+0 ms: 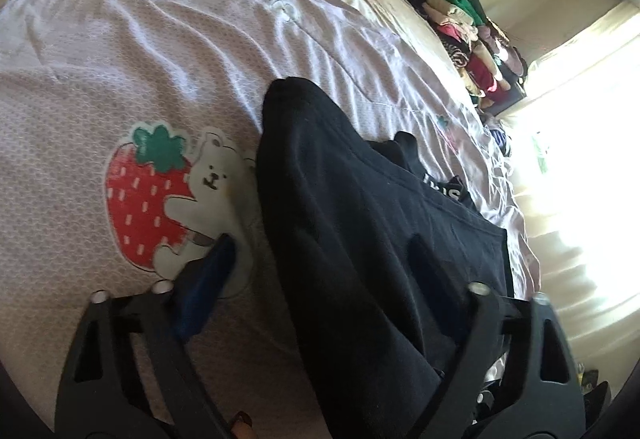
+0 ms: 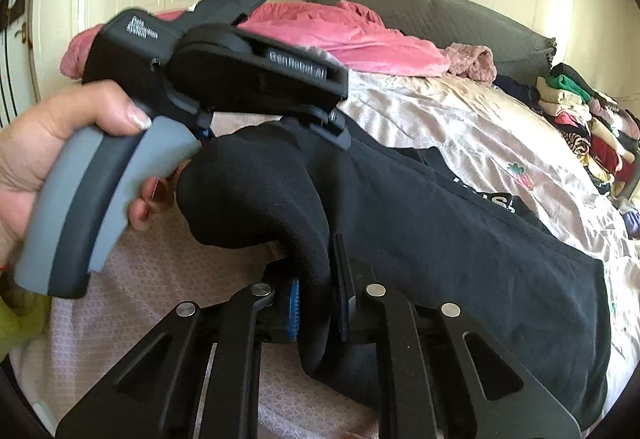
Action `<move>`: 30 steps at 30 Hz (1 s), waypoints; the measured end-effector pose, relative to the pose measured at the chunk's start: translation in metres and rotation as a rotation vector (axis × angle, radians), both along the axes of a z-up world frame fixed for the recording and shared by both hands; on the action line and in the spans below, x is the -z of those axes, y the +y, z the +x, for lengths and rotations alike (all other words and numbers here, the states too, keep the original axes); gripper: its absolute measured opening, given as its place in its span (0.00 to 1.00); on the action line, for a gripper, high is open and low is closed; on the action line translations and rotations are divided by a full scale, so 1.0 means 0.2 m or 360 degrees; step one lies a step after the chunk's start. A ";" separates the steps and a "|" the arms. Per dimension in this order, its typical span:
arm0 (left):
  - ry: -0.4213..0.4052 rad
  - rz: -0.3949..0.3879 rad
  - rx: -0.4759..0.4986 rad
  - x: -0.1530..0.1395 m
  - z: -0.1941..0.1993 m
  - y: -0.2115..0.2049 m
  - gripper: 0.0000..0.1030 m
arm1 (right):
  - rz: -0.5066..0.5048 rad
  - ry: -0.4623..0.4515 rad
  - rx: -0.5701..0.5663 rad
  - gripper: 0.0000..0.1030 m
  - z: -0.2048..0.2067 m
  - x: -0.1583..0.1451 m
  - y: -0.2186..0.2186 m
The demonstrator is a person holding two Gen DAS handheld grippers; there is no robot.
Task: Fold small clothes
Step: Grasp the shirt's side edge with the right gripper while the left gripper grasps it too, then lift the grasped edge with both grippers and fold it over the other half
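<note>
The black garment (image 2: pixel 460 239) lies across the bed, over a pale lilac cover (image 1: pixel 180 51) printed with a strawberry and bear (image 1: pixel 160 195). One end of it is bunched into a thick roll, and the right gripper (image 2: pixel 314 303) has its fingers clamped tight on that roll, the cloth pinched between the blue pads. The rest of the garment trails away flat toward the far side, white lettering showing on a fold near its upper edge.

The left gripper (image 1: pixel 320 263) hovers over the same garment from the other side. Its fingers stand apart with the dark cloth between them, and no pad visibly presses on it; from the left wrist view the far finger is lost against the black fabric, so I read it as not yet gripping. In the right wrist view a hand (image 2: pixel 60 143) holds this gripper's grey handle just above the roll.

The step in hand looks like taking a two-point hold to start a fold. The next move probably calls for the left fingers to close on an edge, then both to lift and spread the cloth flat.

No container is in view. Folded clothes (image 2: pixel 588 127) sit stacked on the bed's far edge; a pink blanket (image 2: pixel 340 35) lies by the grey headboard (image 2: pixel 460 15).
</note>
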State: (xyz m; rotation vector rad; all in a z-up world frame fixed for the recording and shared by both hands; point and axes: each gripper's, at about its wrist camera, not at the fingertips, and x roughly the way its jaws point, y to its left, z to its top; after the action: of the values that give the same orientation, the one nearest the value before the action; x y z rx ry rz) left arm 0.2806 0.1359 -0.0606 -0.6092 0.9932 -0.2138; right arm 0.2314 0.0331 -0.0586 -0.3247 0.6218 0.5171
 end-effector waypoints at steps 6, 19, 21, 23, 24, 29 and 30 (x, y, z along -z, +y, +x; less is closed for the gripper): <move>-0.0070 0.0083 0.0058 -0.06 -0.03 -0.13 0.38 | 0.0032 -0.0028 0.0023 0.07 -0.07 -0.04 -0.04; -0.0274 0.0216 0.0100 -0.38 -0.09 -0.42 0.19 | 0.0228 -0.0096 0.0177 0.07 -0.19 -0.18 -0.30; -0.0287 0.0232 0.0119 -0.41 -0.09 -0.49 0.19 | 0.0275 -0.0096 0.0218 0.07 -0.20 -0.21 -0.37; -0.0296 0.0243 0.0134 -0.45 -0.10 -0.55 0.19 | 0.0304 -0.0098 0.0244 0.07 -0.22 -0.23 -0.42; -0.0306 0.0253 0.0150 -0.47 -0.09 -0.59 0.19 | 0.0316 -0.0104 0.0261 0.07 -0.23 -0.24 -0.44; -0.0321 0.0283 0.0209 -0.52 -0.10 -0.76 0.19 | 0.0377 -0.0099 0.0336 0.07 -0.27 -0.30 -0.60; -0.0321 0.0286 0.0228 -0.53 -0.09 -0.82 0.19 | 0.0386 -0.0096 0.0348 0.07 -0.28 -0.30 -0.62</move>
State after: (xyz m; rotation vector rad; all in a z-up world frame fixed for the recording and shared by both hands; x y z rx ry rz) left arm 0.2621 -0.0279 0.0456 -0.3449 0.8505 -0.3031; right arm 0.1762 -0.0911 0.0012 -0.0415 0.5224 0.3661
